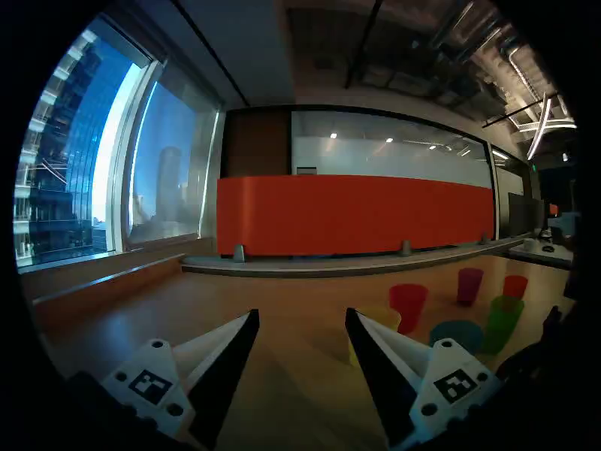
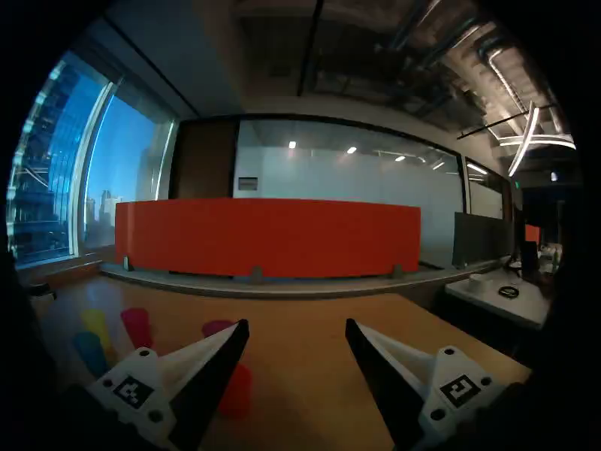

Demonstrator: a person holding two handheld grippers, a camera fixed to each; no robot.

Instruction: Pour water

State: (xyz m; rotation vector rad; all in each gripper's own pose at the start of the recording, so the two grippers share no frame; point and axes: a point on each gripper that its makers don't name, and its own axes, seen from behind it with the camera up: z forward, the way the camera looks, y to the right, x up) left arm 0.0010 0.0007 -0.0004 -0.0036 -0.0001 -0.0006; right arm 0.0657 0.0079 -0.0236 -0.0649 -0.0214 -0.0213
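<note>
Several coloured plastic cups stand in a group on the wooden table (image 1: 300, 391). In the left gripper view they lie to the right: a yellow cup (image 1: 378, 316) partly behind my right finger, a red cup (image 1: 408, 301), a blue cup (image 1: 457, 334), a green cup (image 1: 503, 319), a purple cup (image 1: 470, 284) and another red cup (image 1: 515, 286). My left gripper (image 1: 300, 314) is open and holds nothing. In the right gripper view the cups lie to the left: yellow cup (image 2: 96, 325), blue cup (image 2: 90, 352), pink-red cup (image 2: 137, 325), red cup (image 2: 237, 391). My right gripper (image 2: 297, 325) is open and holds nothing.
An orange partition (image 1: 353, 214) runs along the table's far edge. Tall windows (image 1: 83, 173) are at the left. A white desk (image 2: 503, 297) with small items stands past the table's right edge.
</note>
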